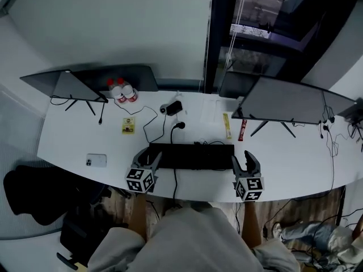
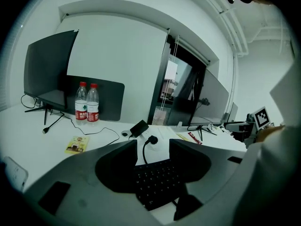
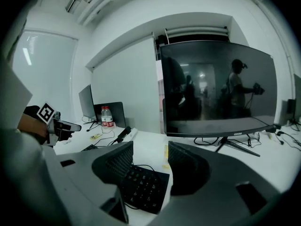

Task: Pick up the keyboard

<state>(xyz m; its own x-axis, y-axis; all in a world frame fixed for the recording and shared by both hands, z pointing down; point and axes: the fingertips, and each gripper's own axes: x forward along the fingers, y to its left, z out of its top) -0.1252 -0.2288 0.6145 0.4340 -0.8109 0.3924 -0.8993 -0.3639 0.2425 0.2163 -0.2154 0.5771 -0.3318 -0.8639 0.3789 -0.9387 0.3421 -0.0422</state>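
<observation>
Black keyboard (image 1: 191, 156) lies flat on white desk (image 1: 68, 146) near its 6 o'clock edge, left gripper (image 1: 148, 157) at its 9 o'clock end, right gripper (image 1: 245, 162) at 3 o'clock end, both jaws wide apart around keyboard ends, not clamped.

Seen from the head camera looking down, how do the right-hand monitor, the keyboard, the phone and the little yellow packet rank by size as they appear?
Largest to smallest:
1. right-hand monitor
2. keyboard
3. phone and yellow packet: both small and about alike, too close to rank.
</observation>
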